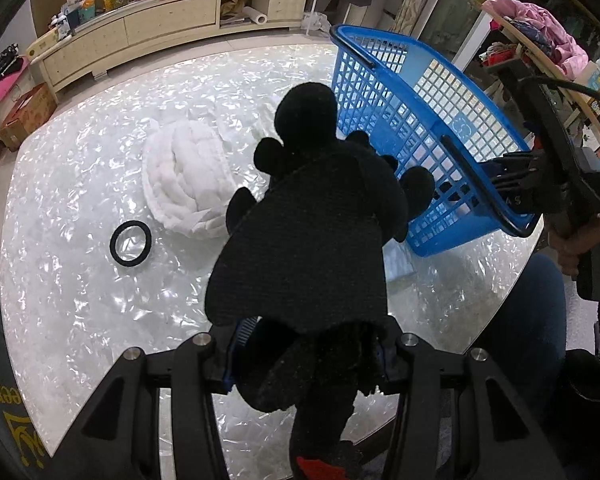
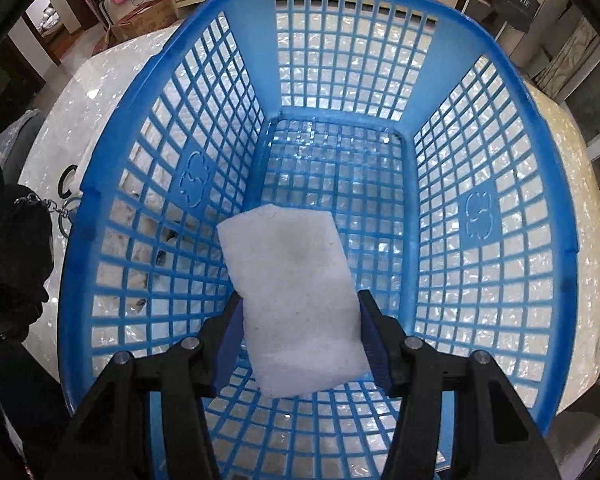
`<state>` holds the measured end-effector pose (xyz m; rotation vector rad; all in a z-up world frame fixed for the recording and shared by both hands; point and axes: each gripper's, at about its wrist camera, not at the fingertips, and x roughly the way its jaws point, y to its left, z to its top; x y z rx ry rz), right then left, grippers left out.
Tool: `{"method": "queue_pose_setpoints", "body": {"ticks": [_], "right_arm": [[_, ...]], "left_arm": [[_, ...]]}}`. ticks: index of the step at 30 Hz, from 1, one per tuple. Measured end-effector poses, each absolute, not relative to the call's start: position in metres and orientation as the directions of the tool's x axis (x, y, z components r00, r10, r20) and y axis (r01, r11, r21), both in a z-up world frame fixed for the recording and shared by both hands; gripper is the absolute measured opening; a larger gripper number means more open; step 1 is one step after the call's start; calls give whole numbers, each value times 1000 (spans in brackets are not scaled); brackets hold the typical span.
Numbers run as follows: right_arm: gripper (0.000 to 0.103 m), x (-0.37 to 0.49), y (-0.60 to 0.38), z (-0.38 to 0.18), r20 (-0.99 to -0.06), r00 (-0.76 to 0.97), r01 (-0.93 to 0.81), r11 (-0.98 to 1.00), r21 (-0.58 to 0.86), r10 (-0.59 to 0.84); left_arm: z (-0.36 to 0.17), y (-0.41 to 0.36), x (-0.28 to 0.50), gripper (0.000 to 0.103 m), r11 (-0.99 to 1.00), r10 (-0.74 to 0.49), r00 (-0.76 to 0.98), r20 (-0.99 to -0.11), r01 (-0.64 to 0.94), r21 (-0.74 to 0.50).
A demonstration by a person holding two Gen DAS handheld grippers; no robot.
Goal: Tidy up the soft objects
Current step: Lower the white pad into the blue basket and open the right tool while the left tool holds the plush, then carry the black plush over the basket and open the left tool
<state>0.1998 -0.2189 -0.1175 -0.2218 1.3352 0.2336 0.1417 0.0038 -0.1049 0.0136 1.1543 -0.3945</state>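
Note:
My left gripper [image 1: 306,354] is shut on a black plush toy [image 1: 312,216] and holds it above the table, just left of the blue mesh basket [image 1: 432,92]. My right gripper [image 2: 300,336] is shut on a white sponge pad [image 2: 296,300] and holds it inside the blue basket [image 2: 496,280], above its bottom. The right gripper also shows at the basket's right rim in the left wrist view [image 1: 512,184]. A white knitted bundle [image 1: 188,176] lies on the table left of the plush. The plush shows at the left edge of the right wrist view [image 2: 12,248].
A black ring [image 1: 131,243] lies on the shiny pearl-white table [image 1: 80,300] near the bundle. A long cream cabinet [image 1: 160,24] with clutter stands behind the table. A cardboard box [image 1: 24,116] sits on the floor at left. A rack with pink clothes [image 1: 540,36] stands at right.

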Motion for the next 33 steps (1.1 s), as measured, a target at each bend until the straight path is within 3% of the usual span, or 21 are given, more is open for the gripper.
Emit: {"method": "queue_pose_setpoints", "body": {"ticks": [10, 12, 14, 33], "right_arm": [[62, 198, -226, -112, -973, 229, -282, 959, -37, 30], [67, 195, -230, -111, -973, 227, -282, 959, -34, 32], [80, 191, -234, -107, -969, 247, -277, 959, -55, 15], [81, 172, -246, -74, -949, 298, -295, 955, 10, 102]], "left_arm": [[-96, 5, 134, 46, 940, -278, 370, -887, 295, -172], [-93, 3, 131, 46, 942, -270, 373, -887, 293, -164], [-91, 2, 127, 46, 944, -264, 380, -886, 291, -156], [-55, -40, 110, 46, 945, -236, 428, -872, 308, -105]]}}
